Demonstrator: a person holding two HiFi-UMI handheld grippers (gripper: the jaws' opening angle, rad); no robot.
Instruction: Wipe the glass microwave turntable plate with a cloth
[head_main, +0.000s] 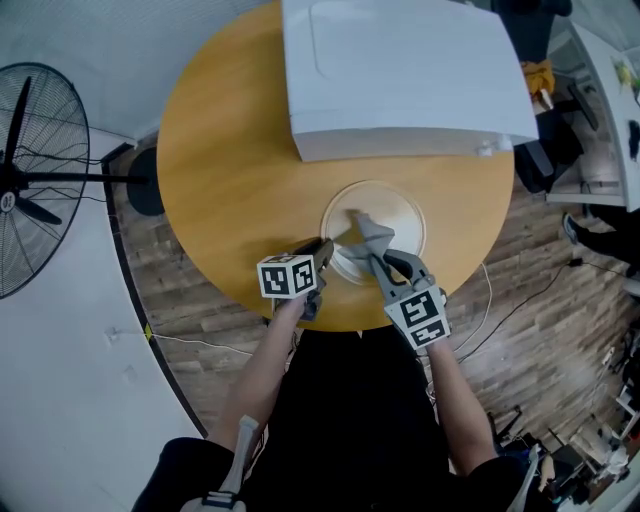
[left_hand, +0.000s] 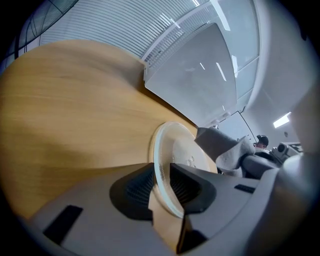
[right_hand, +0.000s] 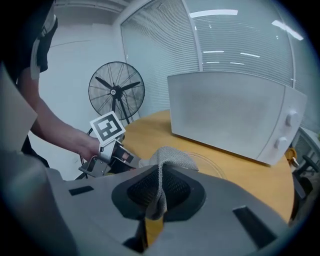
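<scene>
Left gripper (left_hand: 161, 181) clamps clear round glass plate (left_hand: 186, 150) by its rim; right gripper (right_hand: 159, 191) clamps grey knit cloth (right_hand: 172, 159). I judge hard wiping could lever the plate free.

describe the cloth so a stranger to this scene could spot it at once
On the round wooden table, in front of the white microwave, sits a glass plate. The cloth reaches over it, pinched in the right gripper; it is the only soft, grey, knitted thing there.

Far side blocked: microwave (head_main: 400, 80) just behind plate (head_main: 405, 213); bare tabletop (head_main: 230, 170) at left gives free passage.
</scene>
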